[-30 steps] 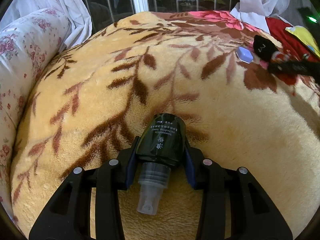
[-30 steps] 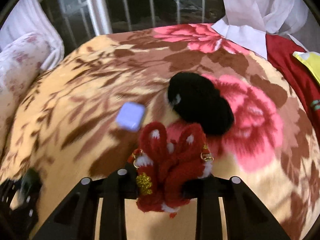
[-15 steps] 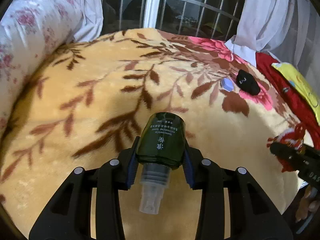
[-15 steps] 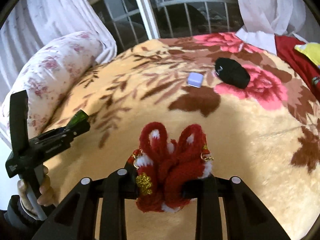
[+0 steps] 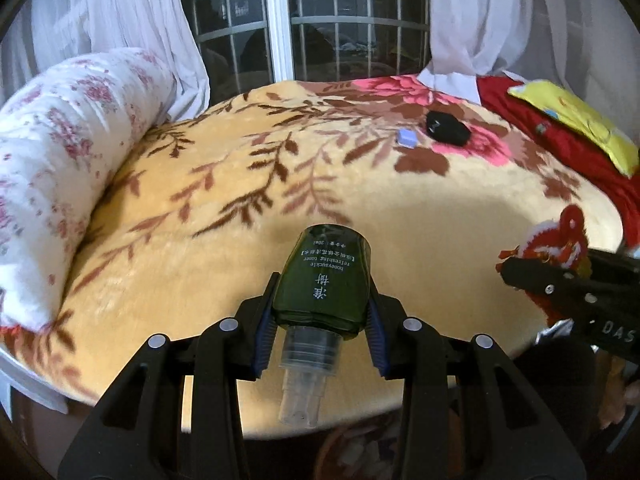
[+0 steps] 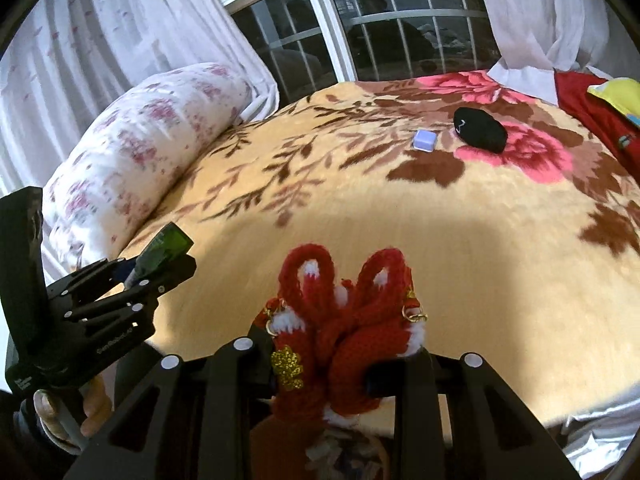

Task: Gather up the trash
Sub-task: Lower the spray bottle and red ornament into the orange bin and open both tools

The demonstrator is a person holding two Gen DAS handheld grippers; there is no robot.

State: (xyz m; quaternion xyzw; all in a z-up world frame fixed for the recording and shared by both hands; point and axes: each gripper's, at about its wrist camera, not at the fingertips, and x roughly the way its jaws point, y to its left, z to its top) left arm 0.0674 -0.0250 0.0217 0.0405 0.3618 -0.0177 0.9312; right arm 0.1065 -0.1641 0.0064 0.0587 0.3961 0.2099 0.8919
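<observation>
My left gripper (image 5: 320, 320) is shut on a dark green spray bottle (image 5: 324, 284) with a clear nozzle pointing back at the camera, held above the near edge of the bed. It also shows in the right wrist view (image 6: 160, 252) at the left. My right gripper (image 6: 340, 344) is shut on a red knitted ornament (image 6: 344, 312) with white trim and gold charms, also above the bed's near edge. The ornament shows in the left wrist view (image 5: 556, 236) at the right. A small lilac box (image 6: 425, 140) and a black pouch (image 6: 480, 130) lie far back on the blanket.
A tan floral blanket (image 5: 200, 208) covers the bed. A floral pillow (image 5: 60, 160) lies along the left. Red cloth (image 5: 560, 140) and a yellow item (image 5: 580, 120) lie at the right. A barred window (image 5: 304, 28) with white curtains stands behind.
Both grippers have pulled back from the blanket toward the bed's near edge, each still holding its object. The lilac box and black pouch now look far away.
</observation>
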